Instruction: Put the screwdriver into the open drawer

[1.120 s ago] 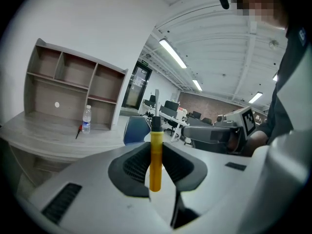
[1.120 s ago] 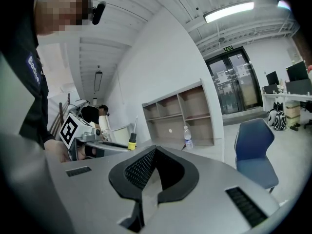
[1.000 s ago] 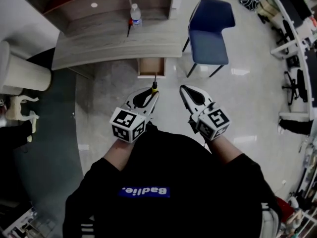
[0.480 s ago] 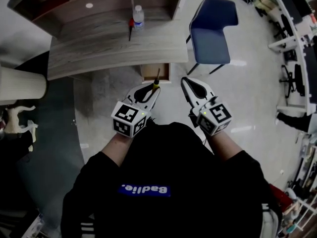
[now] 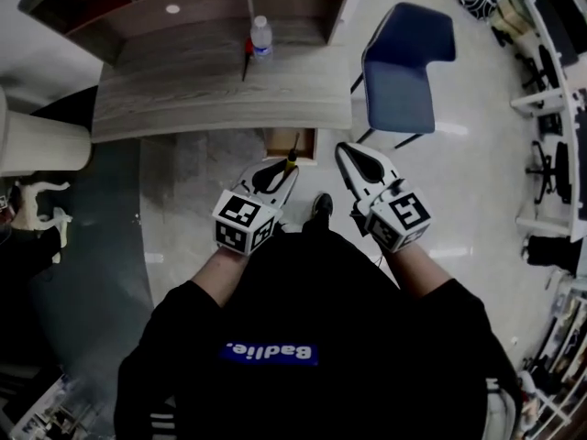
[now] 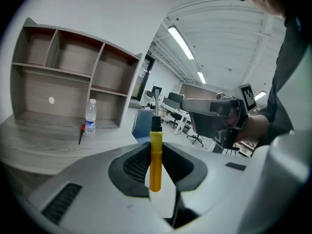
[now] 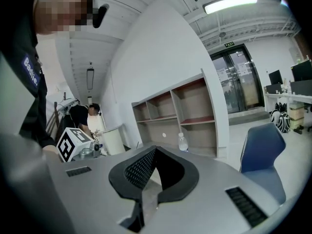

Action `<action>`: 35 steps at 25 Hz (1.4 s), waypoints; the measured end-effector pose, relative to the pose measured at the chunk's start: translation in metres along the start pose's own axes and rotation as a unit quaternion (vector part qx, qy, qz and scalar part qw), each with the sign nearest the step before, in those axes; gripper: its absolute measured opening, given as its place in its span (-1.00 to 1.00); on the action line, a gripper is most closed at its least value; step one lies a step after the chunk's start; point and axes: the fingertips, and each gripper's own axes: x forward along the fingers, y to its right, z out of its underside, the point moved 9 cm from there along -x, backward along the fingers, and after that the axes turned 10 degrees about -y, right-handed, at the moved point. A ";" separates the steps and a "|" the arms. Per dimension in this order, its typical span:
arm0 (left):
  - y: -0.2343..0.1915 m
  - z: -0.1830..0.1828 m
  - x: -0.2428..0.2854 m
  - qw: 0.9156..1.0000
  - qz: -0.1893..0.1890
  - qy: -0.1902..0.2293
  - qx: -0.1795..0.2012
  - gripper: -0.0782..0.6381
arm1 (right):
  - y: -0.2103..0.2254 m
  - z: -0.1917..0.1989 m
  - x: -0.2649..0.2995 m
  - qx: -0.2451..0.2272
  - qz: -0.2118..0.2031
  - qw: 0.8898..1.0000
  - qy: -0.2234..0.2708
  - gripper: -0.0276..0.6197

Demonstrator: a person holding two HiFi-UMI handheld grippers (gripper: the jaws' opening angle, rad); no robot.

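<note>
A person is standing before a wooden bench (image 5: 211,99) on which a water bottle (image 5: 261,37) and a red-handled tool (image 5: 246,62) are lying near the back. The left gripper (image 5: 286,170) is clamping the yellow handle of the screwdriver (image 6: 155,162) between its dark fingers (image 6: 134,165), which are standing partly apart on either side of it. The black collar and shaft are pointing forward, away from the person.

In the head view that shaft is lining up with the open drawer (image 5: 291,141) under the bench's front edge, though whether the tip is already over it cannot be told. The carry toward the drawer appears to be the step in hand. The next move likely calls for bringing the tool over the drawer, lowering it inside, and only then parting the fingers.

The right gripper (image 5: 343,152) is hovering just beside the left one, its fingers (image 7: 139,169) closed together on nothing. A blue chair (image 5: 404,71) is standing at the right.
</note>
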 end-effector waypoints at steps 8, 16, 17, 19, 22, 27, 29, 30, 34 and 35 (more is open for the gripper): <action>0.004 0.000 0.040 0.999 -0.030 -0.022 -0.027 -0.58 | 0.052 -0.001 0.004 -0.001 -0.033 0.999 -0.021 -0.82; -0.012 0.021 0.082 0.995 -0.055 -0.059 -0.057 -0.58 | 0.086 0.000 0.013 -0.001 -0.047 0.998 -0.047 -0.82; -0.016 0.024 0.087 0.995 -0.058 -0.063 -0.060 -0.58 | 0.089 0.000 0.016 0.000 -0.048 0.998 -0.049 -0.82; -0.022 0.030 0.097 0.993 -0.063 -0.072 -0.062 -0.58 | 0.094 0.002 0.020 0.003 -0.051 0.997 -0.052 -0.82; -0.028 0.039 0.109 0.992 -0.065 -0.088 -0.062 -0.58 | 0.096 0.002 0.024 0.003 -0.052 0.997 -0.054 -0.82; -0.031 0.054 0.122 0.990 -0.059 -0.119 -0.051 -0.58 | 0.096 0.005 0.024 0.003 -0.049 0.997 -0.054 -0.82; -0.032 0.060 0.126 0.988 -0.056 -0.133 -0.047 -0.58 | 0.096 0.005 0.024 0.005 -0.047 0.997 -0.053 -0.82; -0.033 0.064 0.128 0.988 -0.056 -0.140 -0.045 -0.58 | 0.096 0.005 0.023 0.006 -0.045 0.998 -0.052 -0.82; -0.041 0.080 0.140 0.984 -0.056 -0.166 -0.035 -0.58 | 0.096 0.007 0.022 0.010 -0.035 0.998 -0.046 -0.82; -0.044 0.085 0.144 0.983 -0.056 -0.172 -0.031 -0.58 | 0.097 0.008 0.022 0.011 -0.032 0.998 -0.046 -0.82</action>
